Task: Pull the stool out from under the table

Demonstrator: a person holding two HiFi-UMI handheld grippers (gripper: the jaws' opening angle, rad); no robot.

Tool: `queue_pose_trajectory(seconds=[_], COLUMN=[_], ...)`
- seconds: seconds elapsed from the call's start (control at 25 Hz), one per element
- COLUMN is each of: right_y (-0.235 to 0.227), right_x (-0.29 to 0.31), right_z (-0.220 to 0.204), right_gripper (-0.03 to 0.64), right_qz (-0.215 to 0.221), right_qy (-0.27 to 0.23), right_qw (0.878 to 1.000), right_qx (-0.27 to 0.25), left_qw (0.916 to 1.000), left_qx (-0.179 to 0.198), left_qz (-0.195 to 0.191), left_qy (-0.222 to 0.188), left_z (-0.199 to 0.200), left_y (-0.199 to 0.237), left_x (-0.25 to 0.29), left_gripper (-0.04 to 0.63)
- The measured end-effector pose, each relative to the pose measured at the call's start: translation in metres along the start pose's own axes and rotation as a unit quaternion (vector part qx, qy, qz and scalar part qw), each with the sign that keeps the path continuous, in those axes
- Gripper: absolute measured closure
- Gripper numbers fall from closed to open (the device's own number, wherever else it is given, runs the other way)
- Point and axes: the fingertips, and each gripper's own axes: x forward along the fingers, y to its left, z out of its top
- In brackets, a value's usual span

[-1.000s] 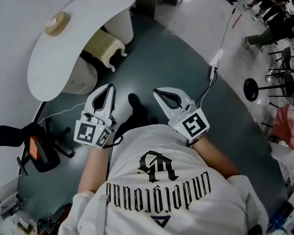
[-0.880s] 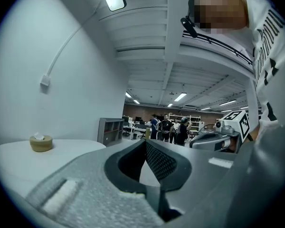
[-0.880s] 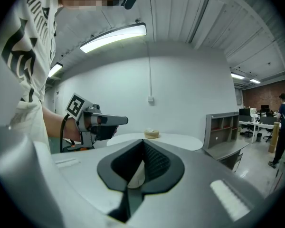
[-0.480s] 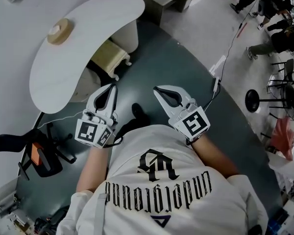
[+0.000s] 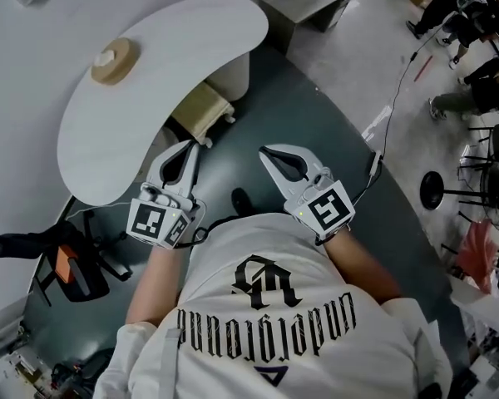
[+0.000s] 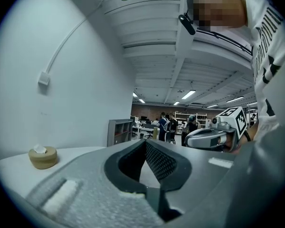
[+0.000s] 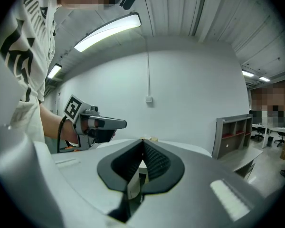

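Note:
A cream stool (image 5: 201,109) stands tucked under the near edge of the white curved table (image 5: 150,98), only its seat end and two legs showing. My left gripper (image 5: 191,145) is shut and empty, its tips just short of the stool and beside the table edge. My right gripper (image 5: 264,151) is shut and empty too, held over the dark floor to the right of the stool. In the left gripper view the jaws (image 6: 145,141) meet at the tips, with the right gripper (image 6: 213,134) beyond them. In the right gripper view the jaws (image 7: 142,140) are closed, with the left gripper (image 7: 97,123) to the left.
A roll of tape (image 5: 115,60) lies on the table top. A black stand with an orange part (image 5: 71,264) sits at the left by the wall. A white cable (image 5: 382,115) runs across the floor at the right. A grey shelf unit (image 7: 235,129) stands further right. People stand in the far room.
The view has shifted forward: table and stool now lie closer to both grippers, and the left gripper's tips have come up near the stool. Both grippers stay shut.

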Motion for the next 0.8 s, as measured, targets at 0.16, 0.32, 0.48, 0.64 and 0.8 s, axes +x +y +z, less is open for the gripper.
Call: queue_pose_trajectory(seconds=[0.16, 0.32, 0.48, 0.64, 0.8], right_y=[-0.018, -0.037, -0.056, -0.082, -0.101], right_x=[0.012, 0.018, 0.020, 0.015, 0.007], right_z=[0.001, 0.003, 0.002, 0.000, 0.001], right_gripper=[0.615, 0.615, 0.615, 0.615, 0.615], right_qz=[0.015, 0.056, 0.102, 0.146, 0.187], right_qy=[-0.002, -0.003, 0.001, 0.009, 0.009], right_qw=[1.000, 0.998, 0.995, 0.989, 0.981], right_qx=[-0.003, -0.011, -0.017, -0.026, -0.040], left_qw=[0.9999, 0.9985, 0.9942, 0.9879, 0.9805], left_qx=[-0.002, -0.005, -0.013, -0.022, -0.023], left_qz=[0.016, 0.055, 0.106, 0.153, 0.194], left_qy=[0.001, -0.001, -0.005, -0.014, -0.018], left_z=[0.000, 0.001, 0.000, -0.002, 0.000], left_y=[0.008, 0.009, 0.010, -0.001, -0.016], left_x=[0.014, 0.022, 0.030, 0.046, 0.060], left_gripper=[0.589, 0.589, 0.589, 0.589, 0.589])
